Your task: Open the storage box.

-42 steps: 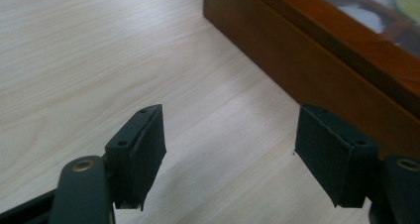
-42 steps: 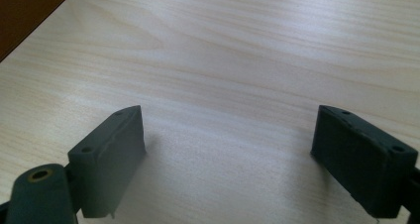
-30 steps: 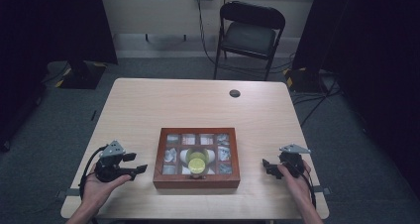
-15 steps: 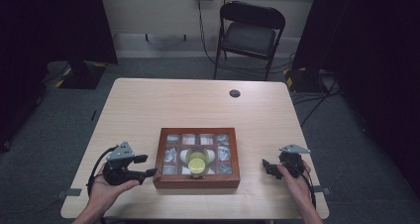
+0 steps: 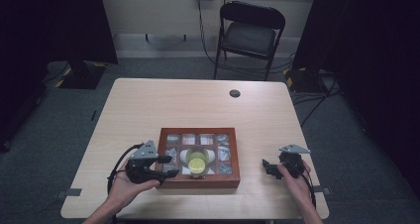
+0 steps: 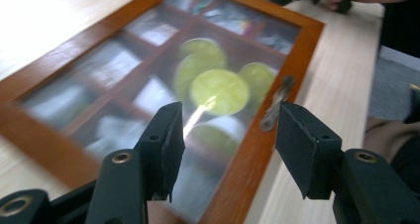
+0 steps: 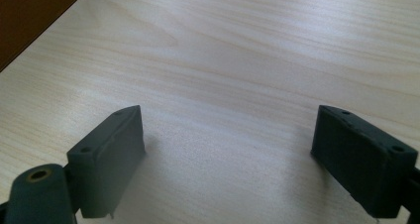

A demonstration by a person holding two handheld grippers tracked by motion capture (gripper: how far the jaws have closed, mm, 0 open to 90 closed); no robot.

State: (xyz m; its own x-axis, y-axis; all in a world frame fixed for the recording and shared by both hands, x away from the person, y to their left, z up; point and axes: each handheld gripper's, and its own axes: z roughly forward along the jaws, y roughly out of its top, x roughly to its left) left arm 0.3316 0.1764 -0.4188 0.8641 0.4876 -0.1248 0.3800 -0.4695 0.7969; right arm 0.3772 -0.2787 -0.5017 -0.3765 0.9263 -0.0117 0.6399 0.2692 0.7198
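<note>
a wooden box (image 5: 199,157) with a glass lid and a reddish-brown frame lies flat on the light wood table (image 5: 198,105), near the person's edge and about midway between the two hands. under the glass the box is split into small compartments holding pale packets, and a yellow-green round thing (image 5: 197,164) sits near the front middle; in the left gripper view it is blurred and seems to repeat in reflections, so what it is cannot be told.

the left claw (image 5: 167,166) is held in the person's left hand (image 5: 128,184) at the box's left front corner, its tips over the frame there. in the left gripper view the left claw (image 6: 225,135) looks along the lid, jaws partly spread after just closing in somewhat, with the frame's near rail and a small metal clasp (image 6: 276,103) between them. the pads do not press on anything.

the right claw (image 5: 266,165) rests low at the table in the right hand (image 5: 293,177), well apart from the box's right side and pointing toward it. in the right gripper view the right claw (image 7: 228,149) has its jaws spread wide over bare table, nothing between them.

beyond the table a black folding chair (image 5: 250,33) stands on grey carpet, and a small dark disc (image 5: 235,93) is set in the table near its far edge.
</note>
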